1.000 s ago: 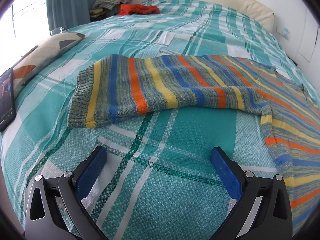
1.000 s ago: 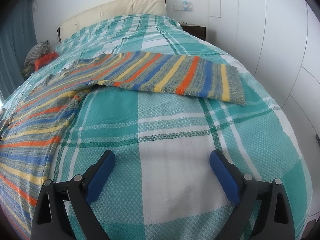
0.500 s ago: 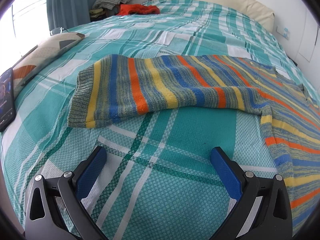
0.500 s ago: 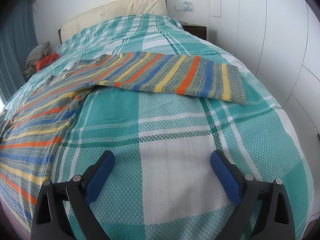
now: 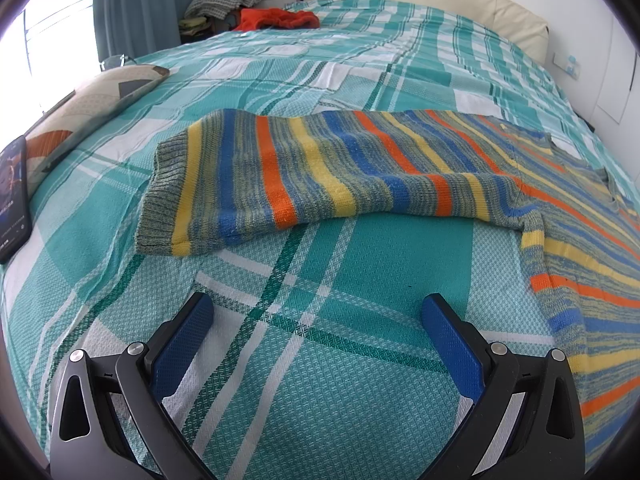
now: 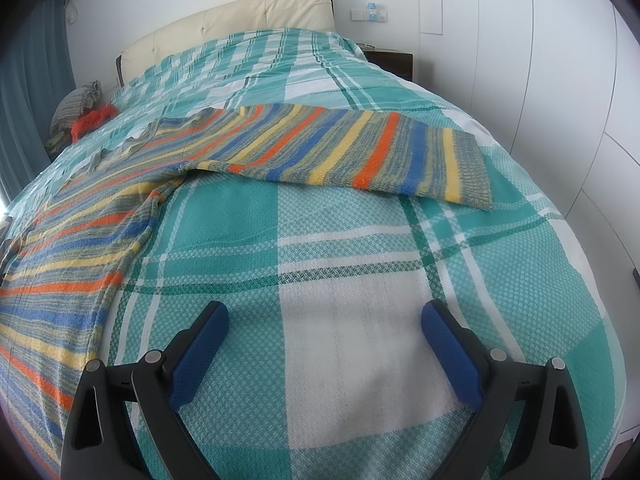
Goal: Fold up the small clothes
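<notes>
A bed (image 5: 304,360) under a teal plaid cover fills both views, with a cream headboard (image 6: 224,28) at the far end. The left gripper (image 5: 316,316) is spread wide over bare cover and holds nothing; the right gripper (image 6: 324,320) is likewise wide and empty. A striped sweater (image 5: 400,168) lies flat ahead of both, its sleeves stretched sideways. A phone (image 5: 14,196) and pillow (image 5: 92,104) lie at the left edge, red cloth (image 5: 280,18) farther off.

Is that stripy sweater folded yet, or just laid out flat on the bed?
Spread out, not folded: the sweater lies flat on the bedspread, with one sleeve stretched out sideways.
</notes>
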